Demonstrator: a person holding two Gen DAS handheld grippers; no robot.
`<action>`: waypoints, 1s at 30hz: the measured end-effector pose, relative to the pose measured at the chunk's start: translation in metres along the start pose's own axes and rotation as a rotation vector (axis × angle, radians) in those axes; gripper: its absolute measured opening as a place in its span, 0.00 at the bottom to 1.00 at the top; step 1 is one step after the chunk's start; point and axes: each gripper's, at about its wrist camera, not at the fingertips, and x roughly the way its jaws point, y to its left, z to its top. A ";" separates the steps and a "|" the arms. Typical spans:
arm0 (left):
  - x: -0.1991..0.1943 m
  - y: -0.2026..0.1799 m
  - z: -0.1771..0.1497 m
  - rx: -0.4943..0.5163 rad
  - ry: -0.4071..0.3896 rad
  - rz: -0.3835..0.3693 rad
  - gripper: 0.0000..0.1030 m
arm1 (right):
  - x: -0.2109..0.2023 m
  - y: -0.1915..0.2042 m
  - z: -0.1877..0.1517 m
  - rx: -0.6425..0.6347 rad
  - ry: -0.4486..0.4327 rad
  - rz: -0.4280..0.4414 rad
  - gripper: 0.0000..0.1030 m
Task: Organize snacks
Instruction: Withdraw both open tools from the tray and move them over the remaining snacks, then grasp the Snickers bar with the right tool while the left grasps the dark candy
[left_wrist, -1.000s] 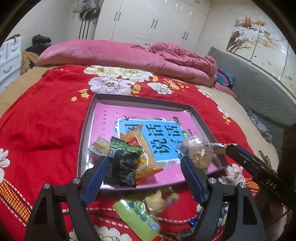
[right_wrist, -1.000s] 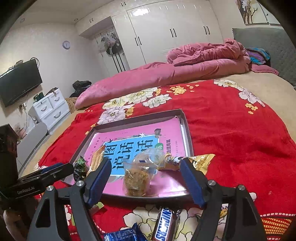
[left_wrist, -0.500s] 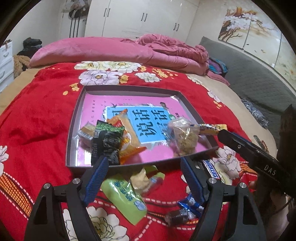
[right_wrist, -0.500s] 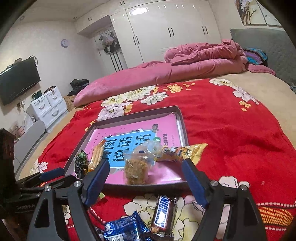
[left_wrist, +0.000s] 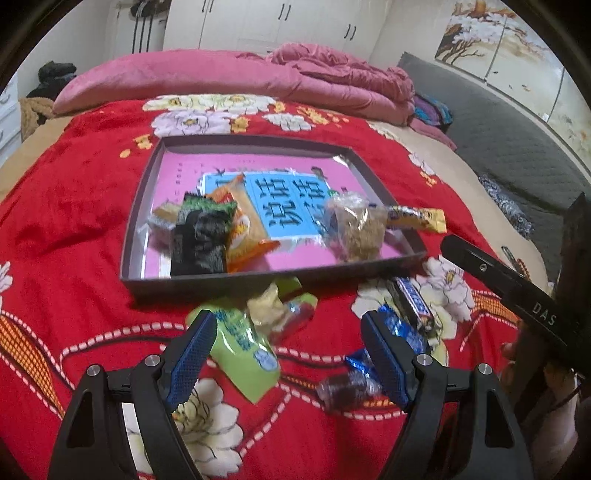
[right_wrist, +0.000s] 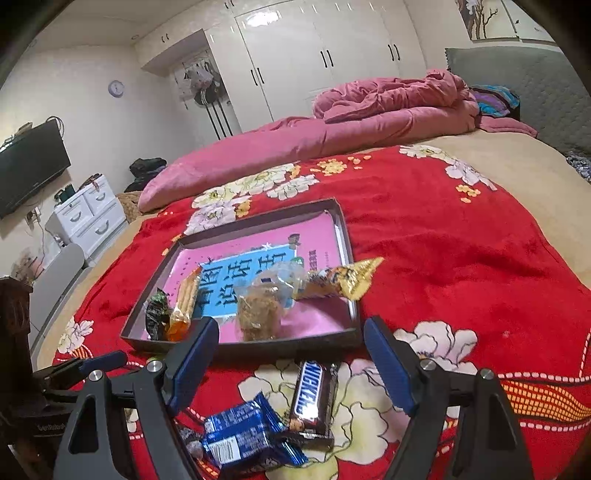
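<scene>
Both grippers, left (left_wrist: 288, 350) and right (right_wrist: 291, 360), gape empty over perhaps five loose snacks before the tray's near wall (left_wrist: 229, 284).

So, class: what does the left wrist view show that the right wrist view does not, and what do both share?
Only the left wrist view: a light green plastic snack packet lying before the tray, and a blossom wall painting.
Only the right wrist view: a black wall television, a round wall clock and white drawers.
Both: the shallow grey tray and the Snickers bar.
</scene>
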 end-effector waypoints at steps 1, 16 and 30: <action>0.000 -0.001 -0.002 0.002 0.007 -0.003 0.79 | 0.000 -0.001 -0.002 0.000 0.009 -0.007 0.78; 0.001 -0.024 -0.024 0.069 0.087 -0.023 0.79 | 0.006 -0.008 -0.017 -0.010 0.113 -0.036 0.78; 0.014 -0.034 -0.036 0.106 0.159 -0.037 0.79 | 0.031 0.002 -0.032 -0.085 0.238 -0.066 0.58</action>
